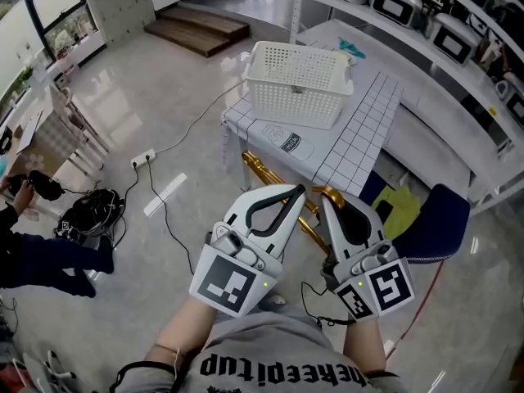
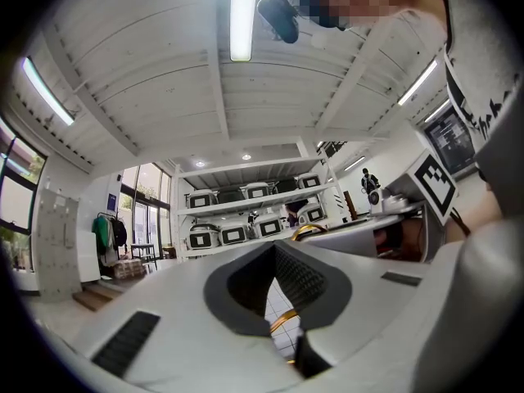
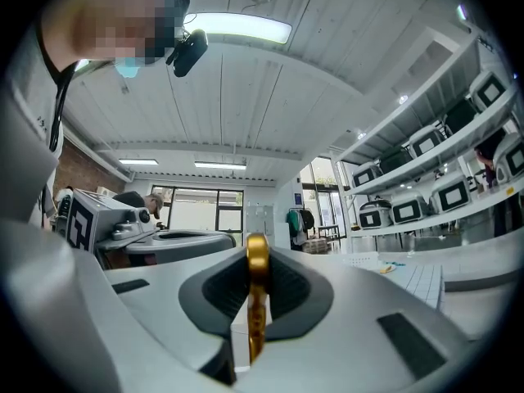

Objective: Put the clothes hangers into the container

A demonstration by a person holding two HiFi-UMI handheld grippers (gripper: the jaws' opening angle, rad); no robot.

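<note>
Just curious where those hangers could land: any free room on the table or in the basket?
The white basket looks empty inside. On the gridded table, the strip right of the basket is bare; the near-left corner is taken by a flat white packet.

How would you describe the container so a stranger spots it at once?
Find the table covered in a white grid-lined cloth. At its far end stands a white plastic basket. Its walls are full of small holes, unlike the flat printed packet lying before it.
</note>
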